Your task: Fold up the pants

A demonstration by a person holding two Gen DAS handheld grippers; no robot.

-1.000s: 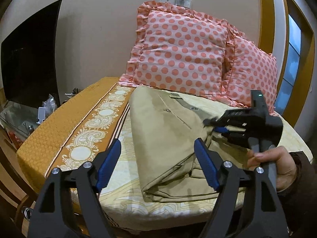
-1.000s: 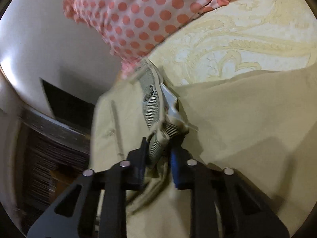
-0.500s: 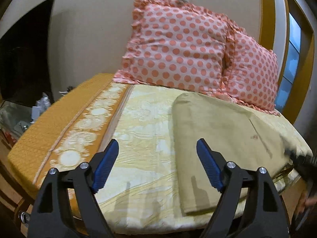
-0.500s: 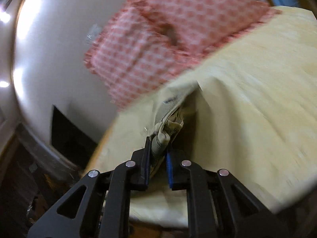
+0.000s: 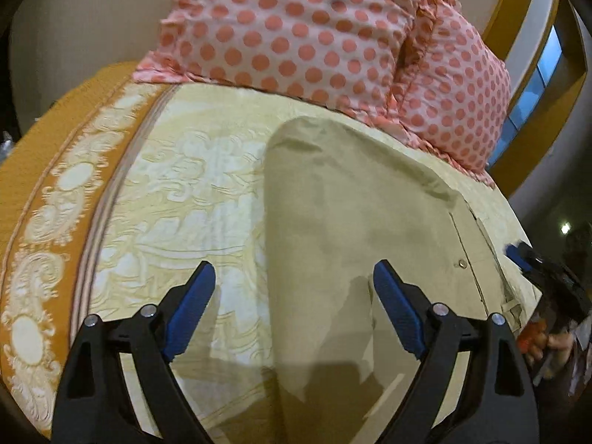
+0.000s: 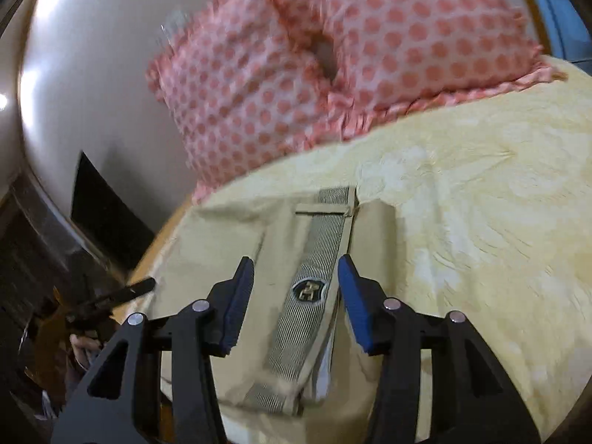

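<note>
Left gripper (image 5: 292, 296): fingers spread, holding nothing; the folded khaki pants (image 5: 355, 222) lie ahead of its right finger on the bedspread (image 5: 192, 199). Right gripper (image 6: 296, 292): fingers spread, the striped waistband (image 6: 314, 277) between them, ungripped. Polka-dot pillows (image 5: 314, 29) stand beyond.

Two handheld grippers, both with jaws spread wide and nothing between the blue pads. The left gripper (image 5: 292, 292) hovers low over the folded khaki pants (image 5: 355, 214), its right finger above the cloth and its left finger off the pants' left edge. The right gripper (image 6: 296, 281) hovers over the pants' striped waistband lining (image 6: 314, 288), fingers either side of it, not touching.
</note>
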